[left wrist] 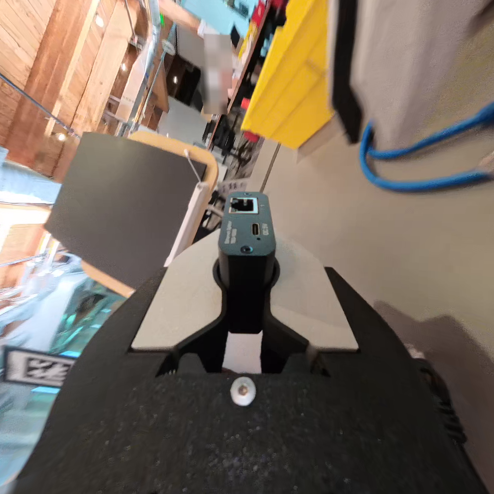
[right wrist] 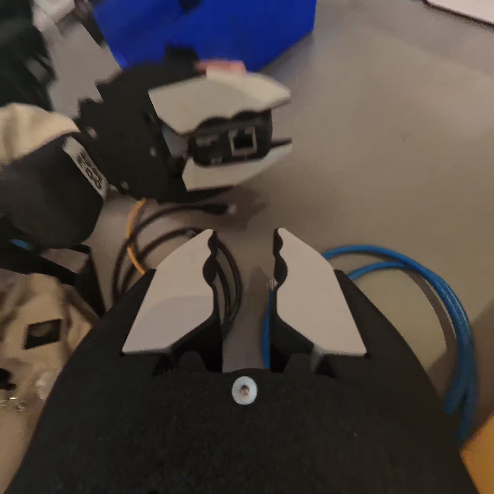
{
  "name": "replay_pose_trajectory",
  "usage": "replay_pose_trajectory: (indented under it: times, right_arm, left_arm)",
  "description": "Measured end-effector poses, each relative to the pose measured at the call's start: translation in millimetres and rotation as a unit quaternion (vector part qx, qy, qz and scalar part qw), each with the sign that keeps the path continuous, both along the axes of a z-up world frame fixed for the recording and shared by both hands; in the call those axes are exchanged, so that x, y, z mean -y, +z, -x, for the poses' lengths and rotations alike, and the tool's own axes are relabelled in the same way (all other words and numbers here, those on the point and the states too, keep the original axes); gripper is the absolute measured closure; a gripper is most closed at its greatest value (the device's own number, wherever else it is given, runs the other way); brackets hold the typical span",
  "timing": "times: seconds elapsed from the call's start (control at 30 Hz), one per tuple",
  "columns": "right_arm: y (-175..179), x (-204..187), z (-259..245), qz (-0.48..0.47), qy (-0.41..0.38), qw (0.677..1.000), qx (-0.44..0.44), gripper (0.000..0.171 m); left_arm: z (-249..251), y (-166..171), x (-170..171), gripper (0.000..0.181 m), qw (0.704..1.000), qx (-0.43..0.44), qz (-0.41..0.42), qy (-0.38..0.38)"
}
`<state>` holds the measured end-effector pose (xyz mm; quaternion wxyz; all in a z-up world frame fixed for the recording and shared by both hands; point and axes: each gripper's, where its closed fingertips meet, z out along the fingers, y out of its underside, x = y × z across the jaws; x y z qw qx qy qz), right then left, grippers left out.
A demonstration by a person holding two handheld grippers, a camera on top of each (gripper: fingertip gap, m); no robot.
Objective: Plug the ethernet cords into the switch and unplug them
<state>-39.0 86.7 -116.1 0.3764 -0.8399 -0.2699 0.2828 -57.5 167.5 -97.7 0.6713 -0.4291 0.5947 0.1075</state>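
Note:
My left gripper (left wrist: 246,270) is shut on a small dark switch (left wrist: 246,227) and holds it up off the grey table. Its end face shows an empty ethernet port and a small USB-type socket. The right wrist view shows the same gripper (right wrist: 227,144) and the switch (right wrist: 235,145), with the port facing this way. My right gripper (right wrist: 244,235) is open and empty, low over the table. A blue ethernet cord (right wrist: 427,288) loops at its right, with its clear plug (right wrist: 271,283) just inside the right finger. The blue cord also shows in the left wrist view (left wrist: 401,184).
Black cables (right wrist: 149,240) and a yellow one (right wrist: 133,235) lie under the left gripper. A blue bin (right wrist: 208,29) stands behind it, and beige fabric (right wrist: 34,334) lies at the left. A yellow bin (left wrist: 288,80) and a black panel (left wrist: 125,203) stand beyond the switch.

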Motion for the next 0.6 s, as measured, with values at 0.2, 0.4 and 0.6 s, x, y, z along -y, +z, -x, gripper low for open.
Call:
replay_pose_trajectory:
  times: [0.2,0.4,0.6]
  right_arm:
    - [48,-18,27,-0.107,0.07,0.989,-0.072,0.12]
    - [55,-12,51,0.054,0.14,0.954,-0.259,0.107]
    - [40,-24,52,0.094,0.111,0.95,-0.278,0.086]
  left_arm:
    - [-8,9,37,0.155,0.972,0.1,0.142,-0.16]
    - [-1,27,47,0.156,0.947,0.156,0.151,-0.236]
    - [1,28,52,0.155,0.952,0.146,0.101,-0.249]
